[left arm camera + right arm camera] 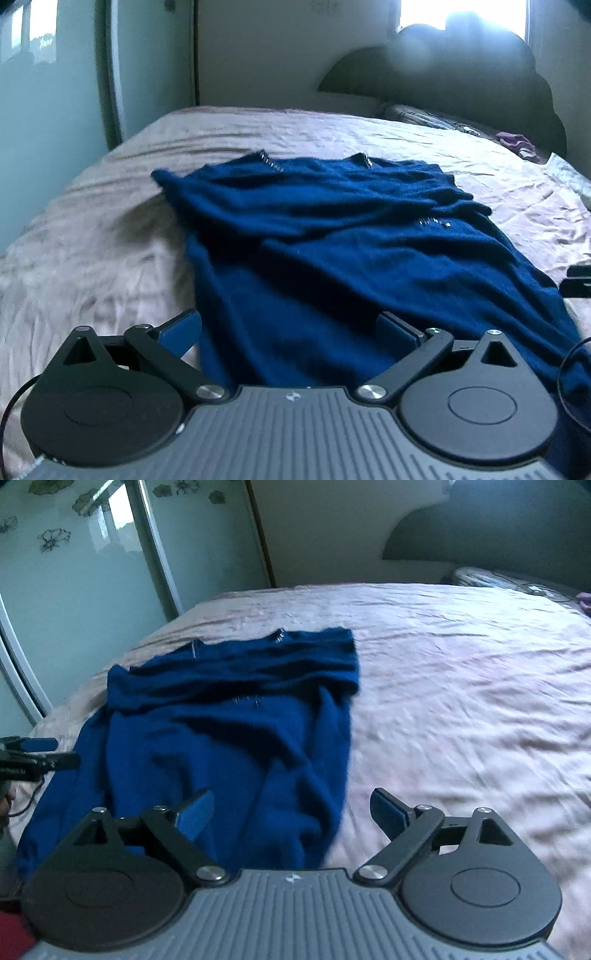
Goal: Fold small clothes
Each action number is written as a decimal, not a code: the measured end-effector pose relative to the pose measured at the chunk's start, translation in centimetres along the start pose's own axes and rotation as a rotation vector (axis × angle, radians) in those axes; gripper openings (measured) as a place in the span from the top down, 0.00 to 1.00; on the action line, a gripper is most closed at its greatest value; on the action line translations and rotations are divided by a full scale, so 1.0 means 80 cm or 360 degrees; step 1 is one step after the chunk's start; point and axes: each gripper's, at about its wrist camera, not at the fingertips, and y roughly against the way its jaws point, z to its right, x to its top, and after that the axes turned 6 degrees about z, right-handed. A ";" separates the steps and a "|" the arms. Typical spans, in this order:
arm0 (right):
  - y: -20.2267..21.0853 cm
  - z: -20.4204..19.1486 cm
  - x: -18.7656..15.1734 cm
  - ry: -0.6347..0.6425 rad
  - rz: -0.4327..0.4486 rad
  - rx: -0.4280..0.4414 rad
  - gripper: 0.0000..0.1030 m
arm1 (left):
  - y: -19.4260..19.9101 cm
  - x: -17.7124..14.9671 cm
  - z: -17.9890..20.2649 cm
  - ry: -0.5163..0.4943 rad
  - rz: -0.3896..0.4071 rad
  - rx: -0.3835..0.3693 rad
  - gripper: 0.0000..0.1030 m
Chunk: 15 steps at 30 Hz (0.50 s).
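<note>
On a bed covered with a wrinkled pale pink sheet [92, 240], the left wrist view shows a dark blue garment [332, 240] spread out roughly flat, its far part folded over into thick creases and its near part running down toward the camera. The left gripper [290, 330] hangs just above the near end of the cloth with its two blue-padded fingers spread wide; nothing sits between them, and the left finger stands at the garment's left border while the right one is over the cloth. At the right edge of this view a dark part of the right gripper [578, 280] shows beside the garment. A dark rounded headboard [461, 81] rises at the far end, with a pillow [424, 116] and a small purple cloth [517, 142] near it. In the right wrist view the same dark blue garment [229, 731] lies toward the left of the bed, with bare pink sheet [461, 701] to its right. The right gripper [291, 812] is also wide open and empty, its left finger over the garment's near right part and its right finger over bare sheet. The left gripper [40, 753] enters at the left edge, at the garment's side. Glass wardrobe doors [74, 572] with a flower pattern stand behind.
</note>
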 end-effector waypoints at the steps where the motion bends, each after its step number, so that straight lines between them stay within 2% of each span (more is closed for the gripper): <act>1: 0.011 0.002 -0.003 0.0001 -0.0014 -0.0021 0.10 | 0.006 -0.004 -0.003 0.0007 -0.0015 -0.0014 0.01; 6: 0.073 -0.001 -0.019 0.0034 -0.0092 -0.0124 0.10 | 0.038 -0.025 -0.020 0.0020 -0.0108 -0.0054 0.01; 8: 0.105 -0.001 -0.019 -0.0026 -0.0052 -0.0044 0.07 | 0.050 -0.034 -0.028 0.0023 -0.0160 -0.0068 0.01; 9: 0.117 -0.001 -0.020 -0.0064 -0.0028 0.0015 0.00 | 0.056 -0.038 -0.032 0.0036 -0.0189 -0.0086 0.01; 10: 0.125 0.001 -0.020 -0.0095 -0.0013 0.0067 0.00 | 0.061 -0.042 -0.036 0.0058 -0.0217 -0.0109 0.01; 15: 0.102 0.009 -0.047 -0.0211 -0.0166 0.0178 0.00 | 0.066 -0.064 -0.049 0.0269 -0.0386 -0.0292 0.02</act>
